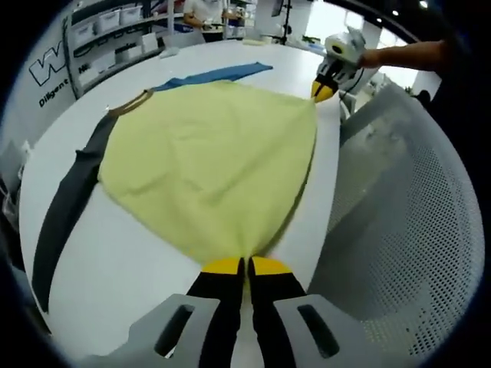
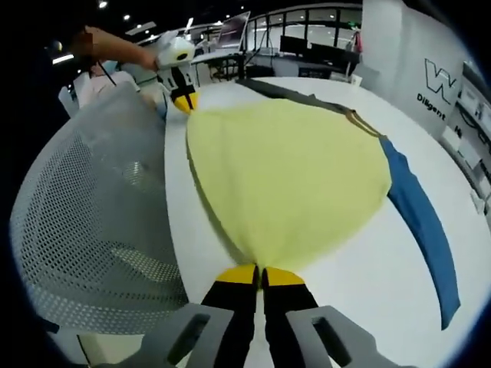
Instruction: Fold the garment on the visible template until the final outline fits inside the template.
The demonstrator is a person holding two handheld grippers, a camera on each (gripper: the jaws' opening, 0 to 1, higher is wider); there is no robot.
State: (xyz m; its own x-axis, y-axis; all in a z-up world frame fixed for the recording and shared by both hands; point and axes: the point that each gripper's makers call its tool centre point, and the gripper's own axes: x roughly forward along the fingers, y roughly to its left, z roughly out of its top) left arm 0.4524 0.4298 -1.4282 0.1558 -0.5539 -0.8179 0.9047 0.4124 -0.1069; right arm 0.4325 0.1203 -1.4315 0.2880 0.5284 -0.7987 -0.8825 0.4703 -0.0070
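Observation:
A yellow garment [image 1: 211, 161] lies spread on the white table [image 1: 115, 253], with a dark grey sleeve [image 1: 65, 207] on one side, a blue sleeve [image 1: 219, 74] on the other and a brown collar [image 1: 130, 103]. My left gripper [image 1: 245, 266] is shut on the garment's near hem corner. My right gripper [image 1: 325, 92] pinches the other hem corner by the table edge. In the right gripper view the garment [image 2: 288, 172] runs away from my right gripper [image 2: 261, 274], shut on its corner. There the left gripper [image 2: 184, 100] grips the far corner, with the blue sleeve [image 2: 422, 222] at right.
A grey mesh chair [image 1: 406, 222] stands against the table edge beside both grippers, and it shows again as a mesh chair [image 2: 92, 222] in the right gripper view. Shelves with boxes [image 1: 115, 34] and a person line the far side. A hand [image 1: 399, 54] holds the right gripper.

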